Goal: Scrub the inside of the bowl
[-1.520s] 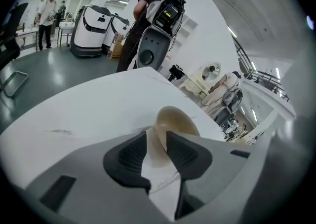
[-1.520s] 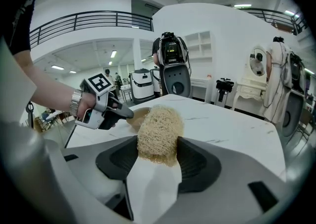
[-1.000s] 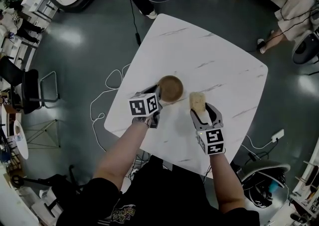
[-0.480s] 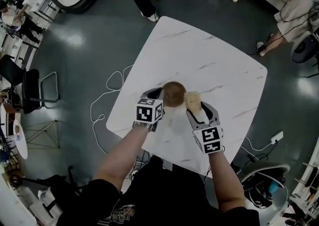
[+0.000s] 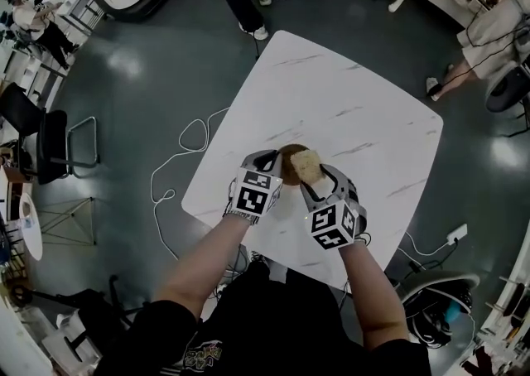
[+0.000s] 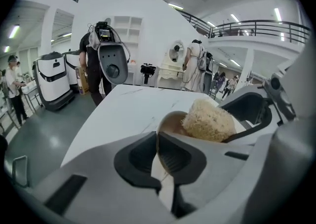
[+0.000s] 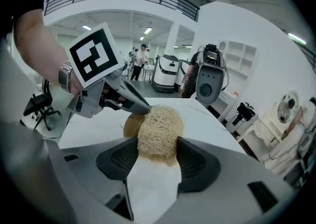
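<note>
A: Left gripper (image 6: 157,141)?
B: 2 jaws almost together, pinching the bowl (image 6: 170,122) rim; bowl on the table (image 5: 348,101).
A: Right gripper (image 7: 157,145)?
B: Jaws wide, clamped on the sponge (image 7: 159,129), over the bowl.

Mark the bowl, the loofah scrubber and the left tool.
bowl (image 6: 169,122), left gripper view, inner wall
loofah scrubber (image 7: 159,133), right gripper view, its middle
left tool (image 6: 158,143), left gripper view, between fingertips

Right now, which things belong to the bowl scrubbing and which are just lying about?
In the job:
- bowl, its rim gripped by the left tool
- scrubber, gripped in the right tool
- table under them

Lying about:
- cable on the floor
- chair
- power strip
</note>
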